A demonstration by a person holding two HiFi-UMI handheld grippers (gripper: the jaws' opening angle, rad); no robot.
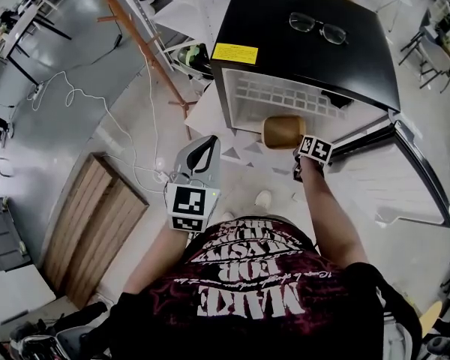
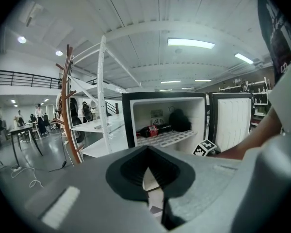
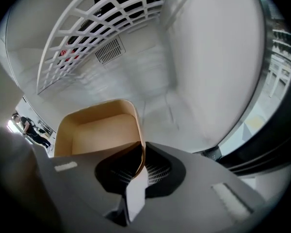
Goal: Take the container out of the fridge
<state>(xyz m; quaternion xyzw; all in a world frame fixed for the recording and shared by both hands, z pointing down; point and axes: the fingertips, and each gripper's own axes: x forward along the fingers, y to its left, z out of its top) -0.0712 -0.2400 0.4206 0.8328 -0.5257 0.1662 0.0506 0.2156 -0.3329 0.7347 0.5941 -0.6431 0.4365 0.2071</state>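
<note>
The tan container was held at the mouth of the open fridge, below the white wire shelf and just in front of the cabinet's lower space. In the right gripper view, its near wall was seen pinched between the jaws of the right gripper, which were clamped on the rim; its inside was seen empty. Whether its base touched the fridge floor could not be told. In the head view, the right gripper was seen reaching forward on an outstretched arm, touching the container's right side.

The left gripper was held low and close to the person's body, well apart from the container. Its jaws were pressed together, with nothing gripped between them.

On the wire shelf, a dark bottle with a red label was laid on its side, with a black rounded object just beside it. The fridge door was swung wide to the right. A pair of glasses was laid on the fridge's black top, and a yellow label was stuck at its front left corner. Wooden boards were laid on the floor to the left.
</note>
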